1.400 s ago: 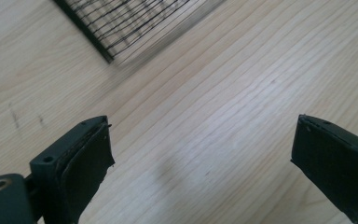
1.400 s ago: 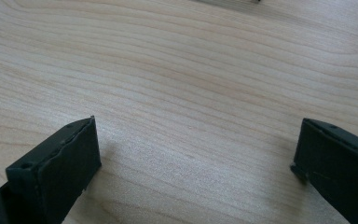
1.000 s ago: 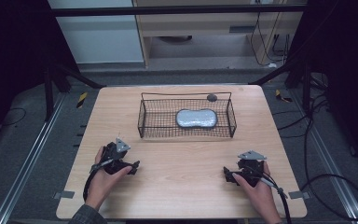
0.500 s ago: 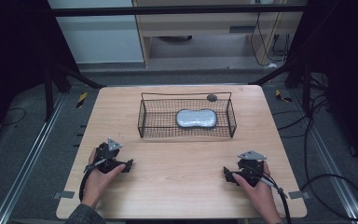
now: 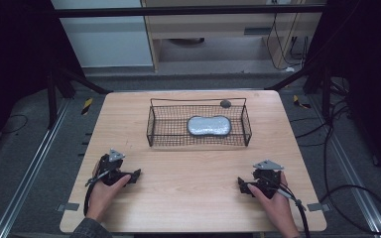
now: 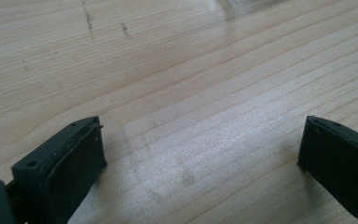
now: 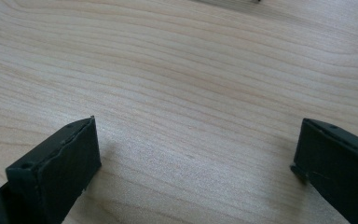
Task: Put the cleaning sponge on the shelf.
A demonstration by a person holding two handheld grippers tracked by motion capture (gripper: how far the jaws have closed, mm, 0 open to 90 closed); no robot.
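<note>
- High view: we hold our left gripper (image 5: 133, 175) and our right gripper (image 5: 241, 185) low over the near part of the pale wooden worktop (image 5: 188, 163), one toward each near corner, both well apart from everything else. The black wire basket (image 5: 151, 130) stands beyond them at the middle of the worktop, and the silvery, peanut-shaped flat pouch (image 5: 209, 125) lies inside it, toward its right half. A small dark round object (image 5: 225, 103) sits just at the basket's far rim; we cannot tell whether it touches the wire.
- High view, risk: we judge the pouch to be the thing we would go for, and the basket walls stand between it and us. A reach that comes in low could catch the near rim and push the light basket across the wood; coming down from above should avoid that.
- Left gripper view: our left gripper (image 6: 200, 154) has its two black jaws spread wide, nothing between them but bare wood grain with a few faint scuffs. The jaw tips look close to the surface, so a forward move without lifting first could scrape them.
- Right gripper view: our right gripper (image 7: 196, 154) is likewise spread wide and empty over plain wood. A smooth, rounded pouch could slip from a shallow pinch, and if both grippers go for the basket together they may crowd each other in its narrow width.
</note>
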